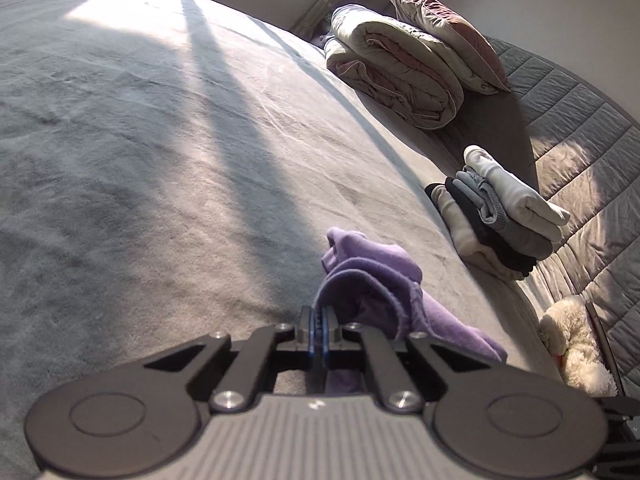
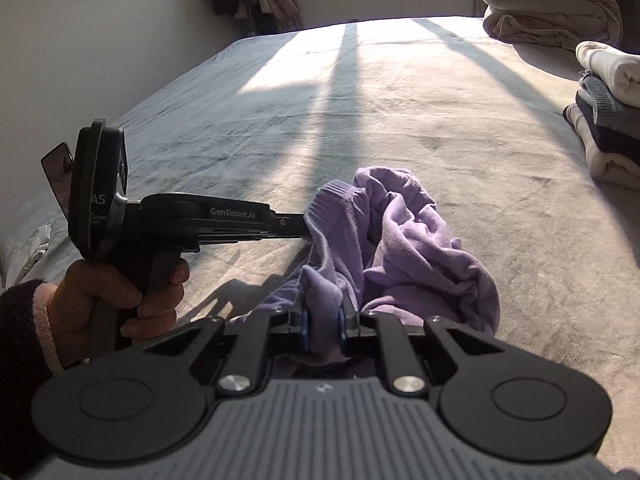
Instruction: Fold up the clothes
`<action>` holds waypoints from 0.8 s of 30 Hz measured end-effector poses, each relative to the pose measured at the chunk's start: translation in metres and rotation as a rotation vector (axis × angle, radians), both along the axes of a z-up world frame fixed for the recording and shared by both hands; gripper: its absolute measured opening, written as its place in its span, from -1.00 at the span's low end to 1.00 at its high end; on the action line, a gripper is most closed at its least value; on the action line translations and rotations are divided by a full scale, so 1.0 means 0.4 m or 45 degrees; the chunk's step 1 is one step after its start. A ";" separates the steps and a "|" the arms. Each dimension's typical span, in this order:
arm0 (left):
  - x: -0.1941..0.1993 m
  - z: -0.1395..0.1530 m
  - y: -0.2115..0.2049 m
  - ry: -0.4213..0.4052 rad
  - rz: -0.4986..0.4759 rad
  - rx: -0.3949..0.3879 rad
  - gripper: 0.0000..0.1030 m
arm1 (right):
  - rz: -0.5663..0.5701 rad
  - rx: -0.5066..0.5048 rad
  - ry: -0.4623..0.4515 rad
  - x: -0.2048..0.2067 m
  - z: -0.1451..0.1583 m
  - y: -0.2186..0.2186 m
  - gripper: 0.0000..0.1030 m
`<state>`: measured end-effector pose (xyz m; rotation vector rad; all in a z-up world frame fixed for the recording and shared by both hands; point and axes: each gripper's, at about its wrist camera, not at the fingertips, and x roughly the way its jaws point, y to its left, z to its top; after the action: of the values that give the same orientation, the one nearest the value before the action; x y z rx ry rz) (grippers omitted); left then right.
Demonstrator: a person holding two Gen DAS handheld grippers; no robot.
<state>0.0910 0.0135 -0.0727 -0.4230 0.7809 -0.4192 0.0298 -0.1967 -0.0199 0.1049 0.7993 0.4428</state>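
Crumpled purple fleece garment (image 2: 404, 248) heaped near the close edge of a wide grey-sheeted bed (image 2: 360, 100), sunlight and long shadows striping the sheet. Left gripper (image 1: 319, 322), black with blue pads, closed tight on a thin edge of the purple fleece garment at its ribbed hem; seen from the right wrist view reaching in level from the left (image 2: 305, 227), held by a person's hand (image 2: 120, 296) in a dark fuzzy sleeve (image 2: 20, 328) with a pink cuff. Right gripper (image 2: 322, 330) clamped on a thick fold of the same garment, blue pads (image 2: 304, 330) pressing the cloth from both sides, jaws a little apart around the bunched fabric. Beside the headboard side, a neat stack of folded clothes (image 1: 500, 220) in white, grey, black and cream. Farther back, a rolled beige quilt (image 1: 396, 68) with a dusty-pink pillow (image 1: 448, 36) leaning on it. White plush toy (image 1: 572, 344) at the bed's edge near the grey quilted headboard (image 1: 580, 128).
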 end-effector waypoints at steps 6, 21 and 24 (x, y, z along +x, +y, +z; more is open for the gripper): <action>-0.045 0.068 0.036 -0.060 0.034 0.072 -0.97 | -0.182 0.055 -0.095 0.006 0.052 -0.083 -0.70; -0.251 0.135 0.139 -0.242 -0.272 0.281 -0.97 | -0.207 0.211 -0.085 -0.018 0.097 -0.164 -0.85; -0.280 0.107 0.132 -0.237 -0.364 0.295 -0.96 | -0.165 0.263 -0.020 -0.023 0.077 -0.149 -0.62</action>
<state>-0.0211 0.0665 -0.0299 -0.0531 0.7003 -0.6180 0.0205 -0.2564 0.0109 0.3428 0.7255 0.4020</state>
